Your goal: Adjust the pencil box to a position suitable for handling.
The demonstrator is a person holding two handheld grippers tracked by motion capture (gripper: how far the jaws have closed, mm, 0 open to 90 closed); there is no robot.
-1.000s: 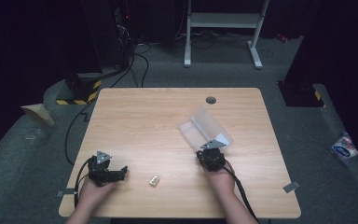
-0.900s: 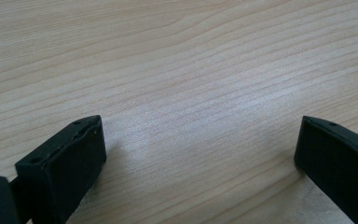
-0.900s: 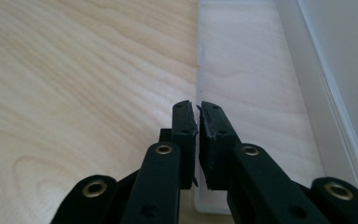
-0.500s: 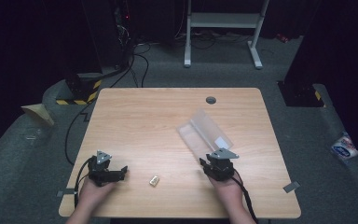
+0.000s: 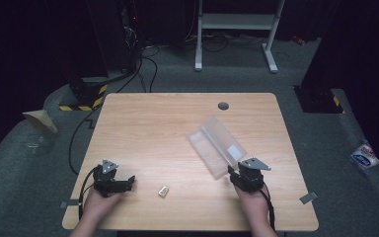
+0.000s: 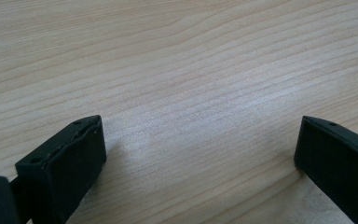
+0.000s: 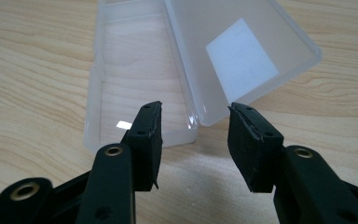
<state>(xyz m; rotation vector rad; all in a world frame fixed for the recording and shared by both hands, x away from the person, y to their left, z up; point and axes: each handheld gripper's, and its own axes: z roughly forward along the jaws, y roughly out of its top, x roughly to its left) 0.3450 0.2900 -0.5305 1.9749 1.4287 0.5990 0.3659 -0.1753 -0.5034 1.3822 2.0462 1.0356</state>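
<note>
A clear plastic box lies open on the wooden table, its lid with a white label folded out flat beside the empty tray. My right gripper sits just behind the box's near end; its jaws have just been opening and stand apart with nothing between them. My left gripper rests at the front left of the table, jaws wide apart over bare wood. A small pale block lies between the two hands.
A round grommet hole sits near the table's far edge. Beyond the table stand a white metal frame and cables on the grey floor. A packet lies on the floor at the right.
My right gripper let go of the box, drew back toward the front edge and to the right, and its jaws opened. The box lid now lies flat open. The left hand stayed put.
</note>
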